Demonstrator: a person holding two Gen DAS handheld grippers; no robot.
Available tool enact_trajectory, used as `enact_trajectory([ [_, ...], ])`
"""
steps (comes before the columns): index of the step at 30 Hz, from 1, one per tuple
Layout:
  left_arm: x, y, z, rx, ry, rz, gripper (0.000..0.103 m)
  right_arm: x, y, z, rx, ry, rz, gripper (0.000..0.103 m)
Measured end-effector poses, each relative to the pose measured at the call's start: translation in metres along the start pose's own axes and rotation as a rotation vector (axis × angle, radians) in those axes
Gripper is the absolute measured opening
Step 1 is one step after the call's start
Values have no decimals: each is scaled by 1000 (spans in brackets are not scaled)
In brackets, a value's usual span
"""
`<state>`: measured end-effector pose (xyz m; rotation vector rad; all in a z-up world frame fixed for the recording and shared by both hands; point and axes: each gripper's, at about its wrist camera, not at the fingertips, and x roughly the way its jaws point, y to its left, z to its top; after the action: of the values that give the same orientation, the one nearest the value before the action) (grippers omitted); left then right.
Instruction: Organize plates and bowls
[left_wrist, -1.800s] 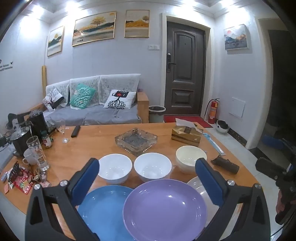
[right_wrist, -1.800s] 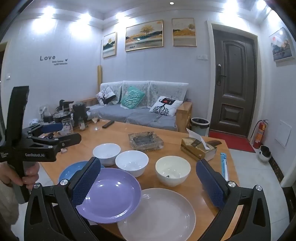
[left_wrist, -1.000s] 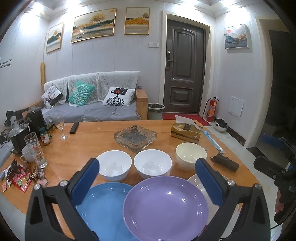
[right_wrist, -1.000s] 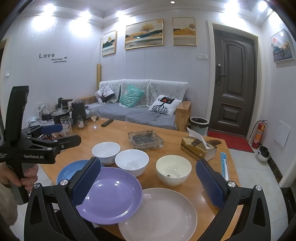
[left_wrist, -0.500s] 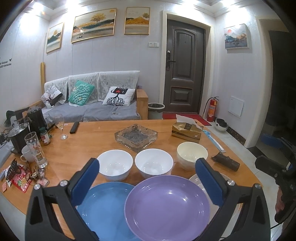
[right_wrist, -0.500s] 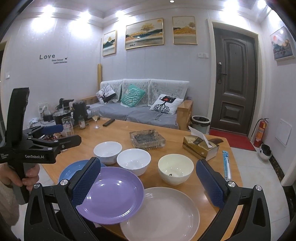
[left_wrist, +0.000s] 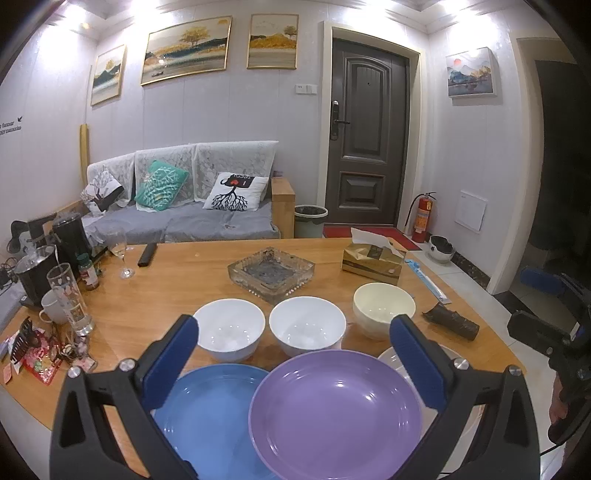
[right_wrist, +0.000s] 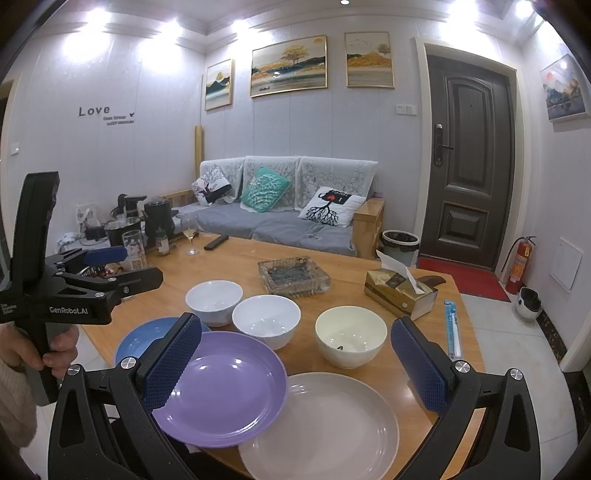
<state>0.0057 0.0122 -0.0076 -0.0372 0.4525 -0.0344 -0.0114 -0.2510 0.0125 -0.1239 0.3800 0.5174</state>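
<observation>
Three plates lie along the wooden table's near edge: a blue plate (left_wrist: 210, 417), a purple plate (left_wrist: 336, 410) overlapping it, and a pale plate (right_wrist: 325, 424) partly under the purple one. Behind them stand two white bowls (left_wrist: 229, 328) (left_wrist: 307, 325) and a cream bowl (left_wrist: 382, 308). My left gripper (left_wrist: 295, 354) hovers open above the purple plate, holding nothing. My right gripper (right_wrist: 295, 350) is open over the purple plate (right_wrist: 221, 387) and pale plate, also empty. A hand holds the left gripper (right_wrist: 107, 269) at the left of the right wrist view.
A glass ashtray (left_wrist: 271, 271) and a gold tissue box (left_wrist: 371, 260) sit behind the bowls. Glasses, a mug, kettles and snack wrappers crowd the table's left end (left_wrist: 55, 295). A dark object (left_wrist: 450, 321) and a blue toothbrush pack (right_wrist: 452, 326) lie at the right.
Both grippers have drifted slightly; the dishes sit a little further right in each view. Nothing was grasped or moved on the table.
</observation>
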Motion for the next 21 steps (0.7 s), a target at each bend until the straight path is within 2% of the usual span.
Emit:
enact_trajectory([
  [15,1,4,1,-1,0,8,103,-1,1,0,-4,2,0,101],
  [21,1,4,1,-1,0,7,103,0,5,0,-25,-3,-25,102],
])
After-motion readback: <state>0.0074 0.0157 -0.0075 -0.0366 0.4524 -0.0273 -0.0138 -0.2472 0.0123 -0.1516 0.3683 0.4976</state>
